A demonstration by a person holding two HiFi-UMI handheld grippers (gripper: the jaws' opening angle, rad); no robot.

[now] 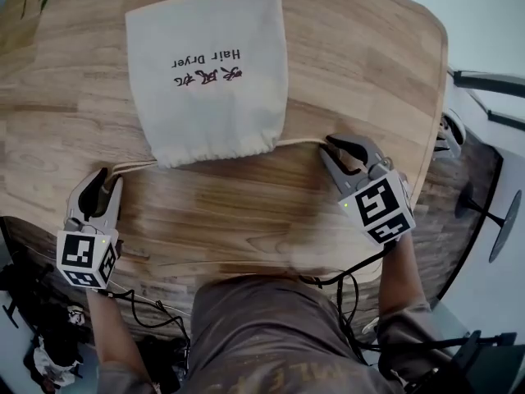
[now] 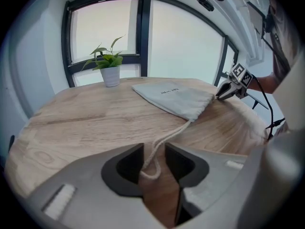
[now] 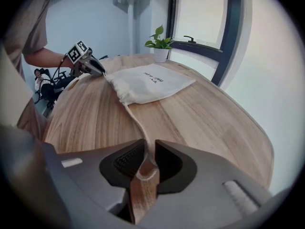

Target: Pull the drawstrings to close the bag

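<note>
Wooden table (image 1: 246, 212) bearing the bag (image 1: 205, 109), mouth gathered — closing looks done. We read left gripper (image 1: 107, 177) and right gripper (image 1: 326, 146) as parted, left drawstring (image 2: 167, 137) and right drawstring (image 3: 138, 123) loose between their jaws; next, lift clear without snagging.

Potted plant (image 2: 110, 74) on wooden table (image 2: 81, 123) — by window (image 2: 105, 27).

Overhead; opposing low views, shared bag (image 1: 209, 72)

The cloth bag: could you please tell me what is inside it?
Only its cloth outside shows; the bag lies fairly flat with its mouth gathered, so any contents are covered.
</note>
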